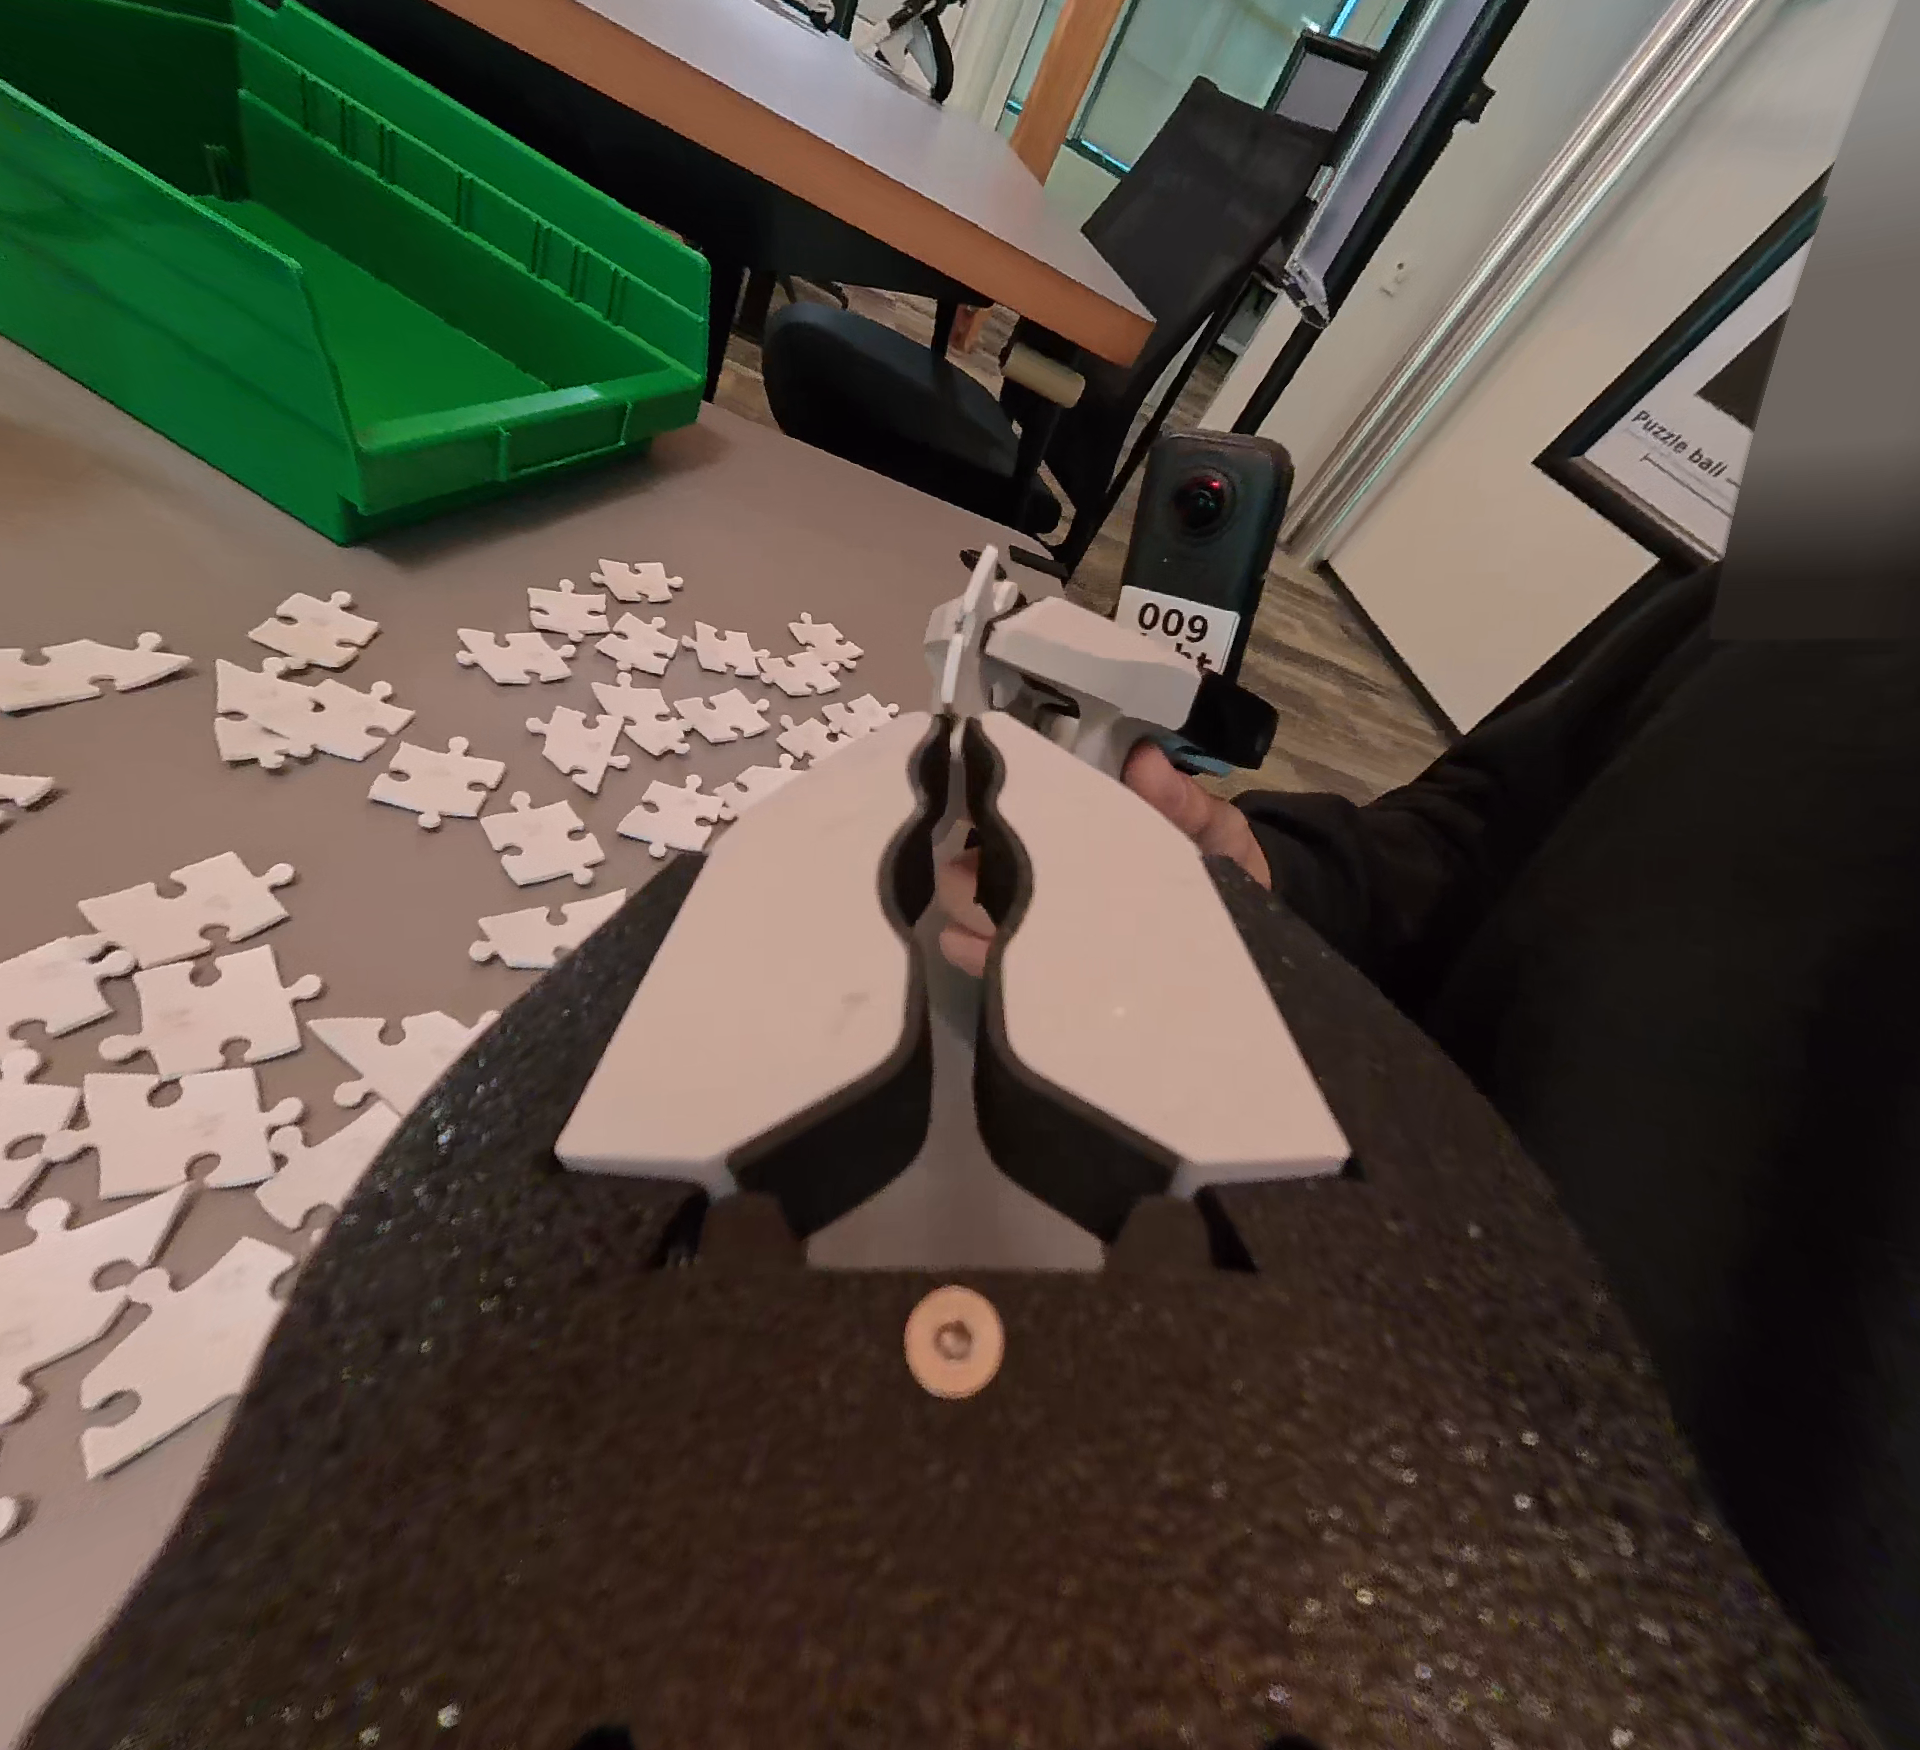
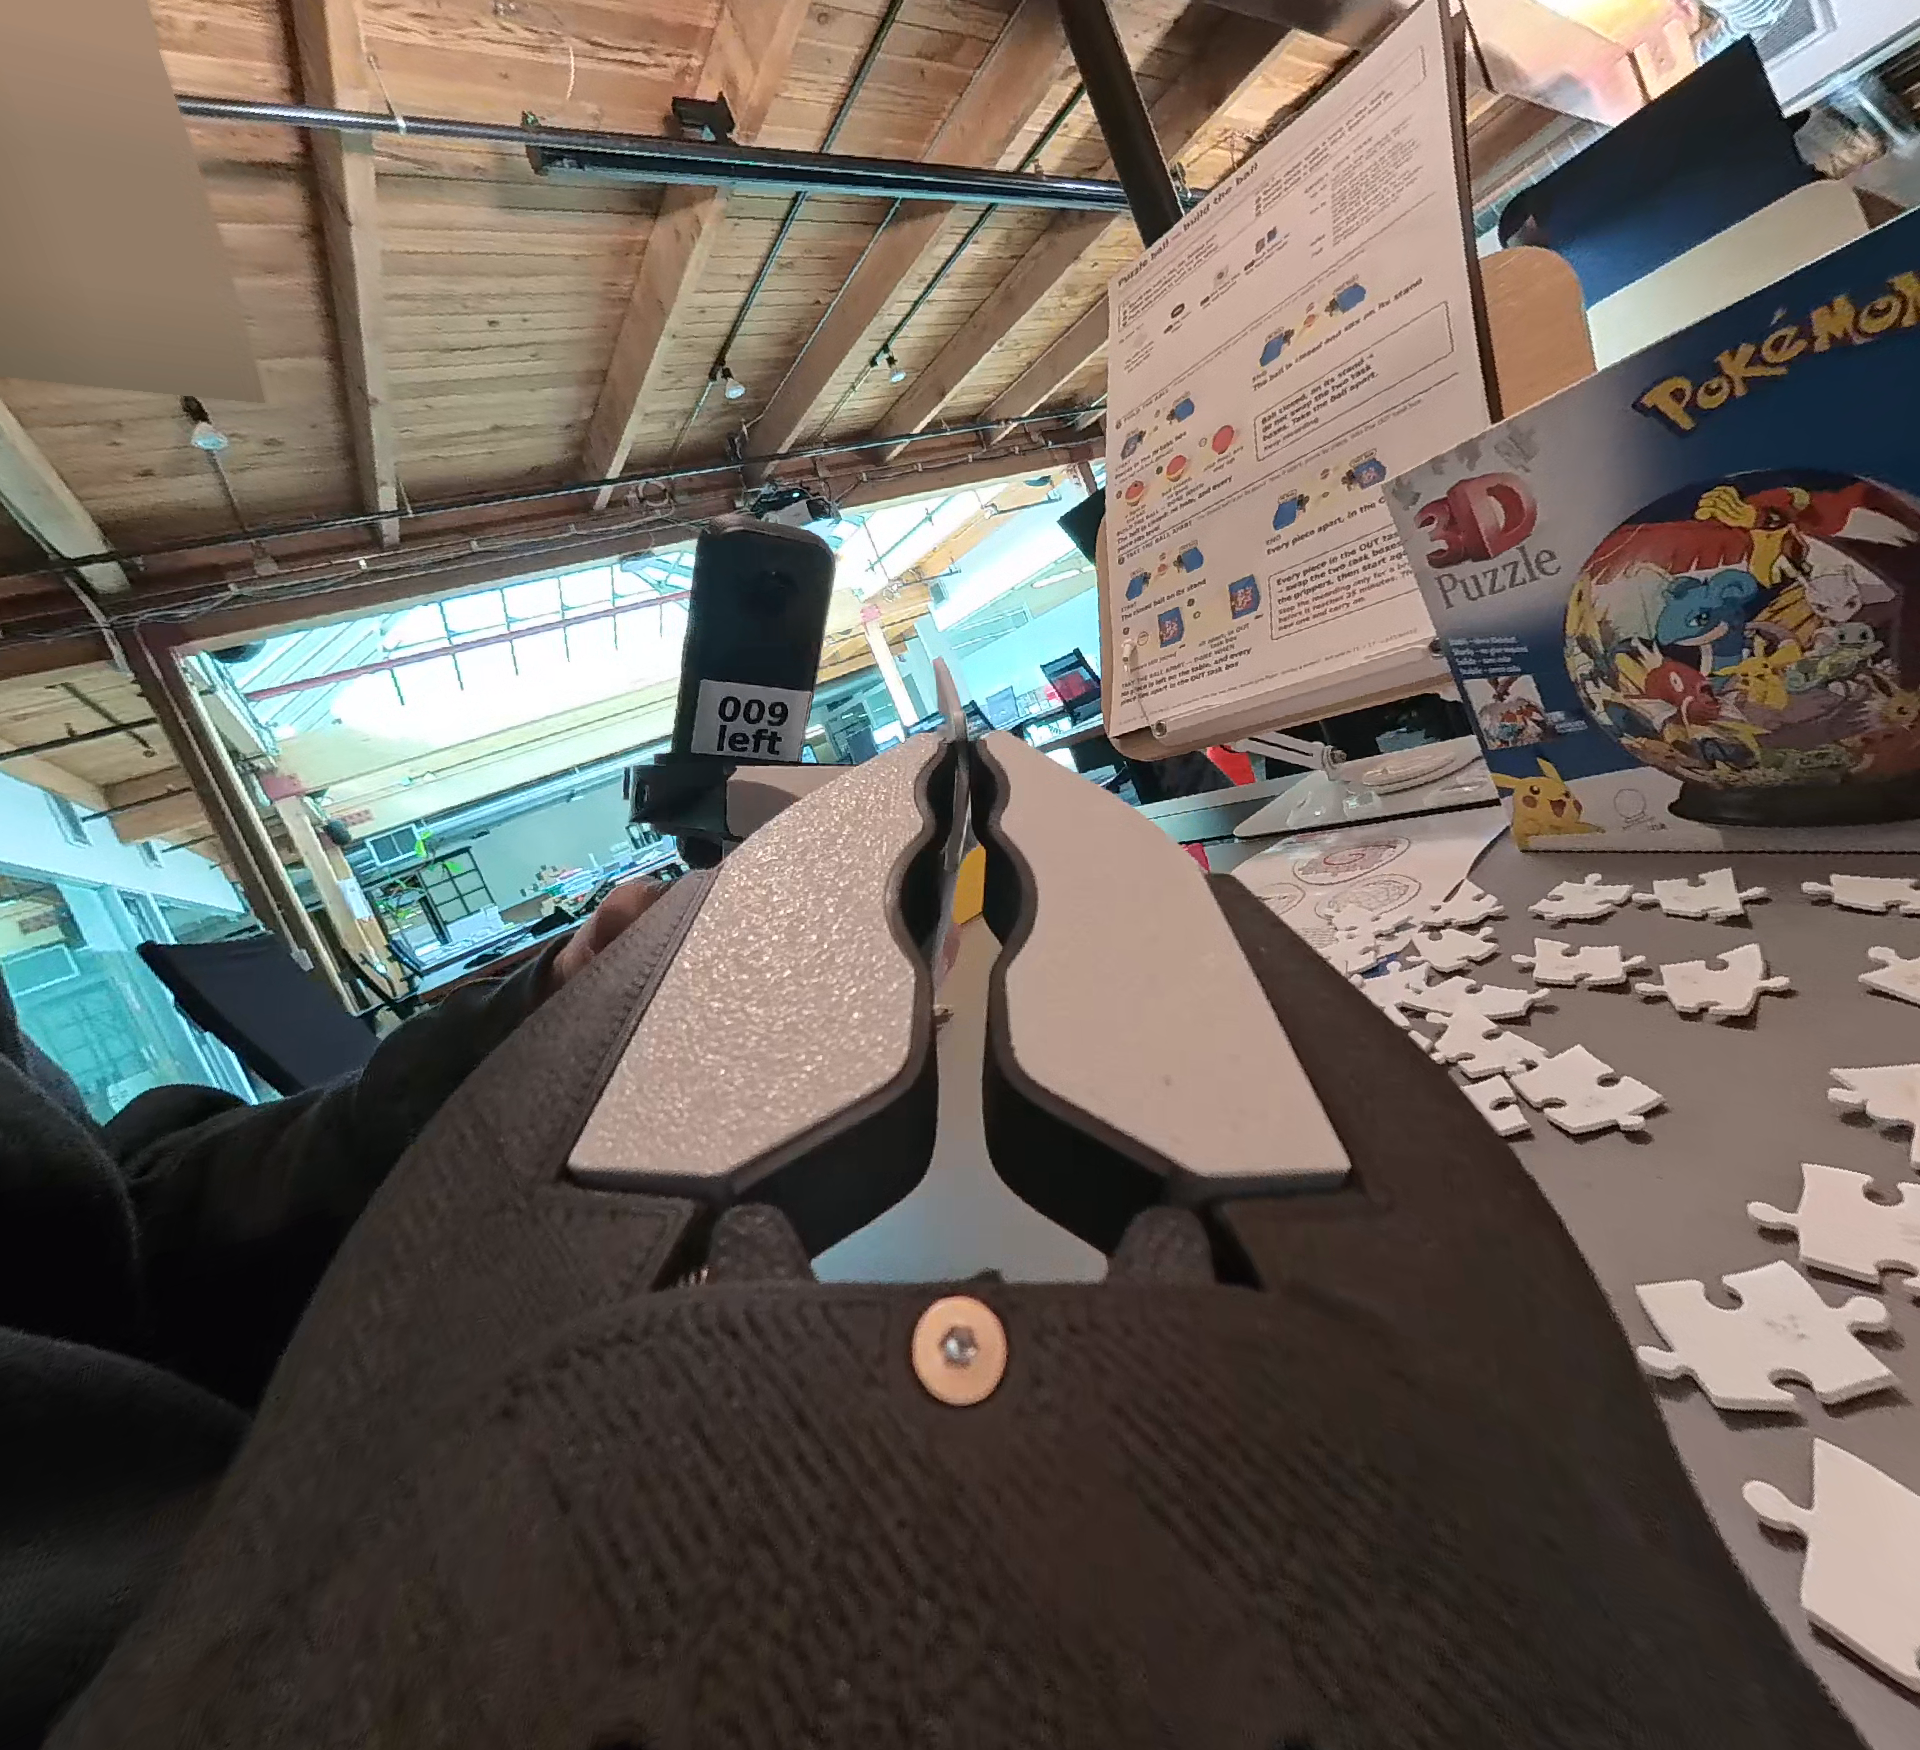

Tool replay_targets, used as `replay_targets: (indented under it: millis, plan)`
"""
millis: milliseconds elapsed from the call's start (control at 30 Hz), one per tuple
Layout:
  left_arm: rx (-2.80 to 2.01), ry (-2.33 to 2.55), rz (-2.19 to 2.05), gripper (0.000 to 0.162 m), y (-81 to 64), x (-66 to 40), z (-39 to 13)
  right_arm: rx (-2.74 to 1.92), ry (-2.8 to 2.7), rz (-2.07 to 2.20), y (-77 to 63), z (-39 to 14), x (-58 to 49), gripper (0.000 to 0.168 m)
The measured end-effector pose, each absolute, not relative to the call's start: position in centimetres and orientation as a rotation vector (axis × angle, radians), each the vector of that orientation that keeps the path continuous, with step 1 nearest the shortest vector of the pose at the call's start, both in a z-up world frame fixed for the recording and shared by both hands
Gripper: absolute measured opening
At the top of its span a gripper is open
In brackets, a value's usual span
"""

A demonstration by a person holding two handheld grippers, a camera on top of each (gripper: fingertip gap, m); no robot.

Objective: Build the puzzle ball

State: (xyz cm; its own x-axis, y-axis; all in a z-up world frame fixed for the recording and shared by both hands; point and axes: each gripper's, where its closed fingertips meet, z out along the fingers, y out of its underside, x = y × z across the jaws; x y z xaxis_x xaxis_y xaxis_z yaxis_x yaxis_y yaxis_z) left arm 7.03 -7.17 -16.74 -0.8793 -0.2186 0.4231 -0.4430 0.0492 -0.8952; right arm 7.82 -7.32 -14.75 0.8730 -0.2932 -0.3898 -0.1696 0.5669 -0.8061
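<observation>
My left gripper [image 1: 953,732] is shut on a thin white puzzle piece [image 1: 958,661] seen edge-on, held above the table's edge. The right gripper [image 1: 992,632] faces it from the far side and meets the same white piece cluster. In the right wrist view, my right gripper [image 2: 961,746] is shut on a white piece [image 2: 948,698], also edge-on. I cannot tell whether the two held pieces are joined. Many loose white pieces [image 1: 436,775] lie face-down on the grey table [image 1: 727,516], and they also show in the right wrist view [image 2: 1579,1087].
An empty green bin [image 1: 343,246] stands at the table's back left. A puzzle box [image 2: 1714,620] and an instruction board [image 2: 1288,412] stand at the back right, with a printed sheet [image 2: 1351,869] lying flat. A black chair [image 1: 894,391] sits beyond the table edge. The grippers are tip to tip, or close to it.
</observation>
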Motion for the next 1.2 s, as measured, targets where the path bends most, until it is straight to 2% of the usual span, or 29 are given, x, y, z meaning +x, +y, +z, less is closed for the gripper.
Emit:
replay_targets:
  millis: [133, 200, 267, 400, 500, 733, 1200]
  plan:
    - [0.698, -2.209, 1.946, 0.001, -6.4, 7.9, -17.0, -1.126, 0.546, -0.118, -7.0, -16.3, 8.7, 0.006]
    - [0.777, -2.251, 1.923, 0.001, -5.0, 9.6, -17.1, -1.278, 0.561, -0.218, -7.2, -18.1, 9.6, 0.022]
    - [0.908, -2.337, 1.862, 0.001, -2.6, 12.8, -17.4, -1.407, 0.568, -0.294, -7.4, -19.6, 10.3, 0.028]
    - [1.188, -2.633, 1.5, 0.001, 3.9, 21.6, -20.5, -1.488, 0.545, -0.332, -7.0, -20.4, 10.2, 0.033]
    - [1.27, -2.622, 1.31, 0.002, 6.5, 27.0, -22.4, -1.571, 0.489, -0.398, -6.2, -21.0, 9.8, 0.037]
    - [1.325, -2.471, 0.912, 0.001, 7.0, 31.9, -27.9, -1.633, 0.452, -0.422, -5.5, -21.6, 9.5, 0.036]
    - [1.476, -2.382, 0.869, 0.002, 5.6, 32.9, -30.3, -1.669, 0.435, -0.424, -5.0, -21.9, 9.3, 0.033]
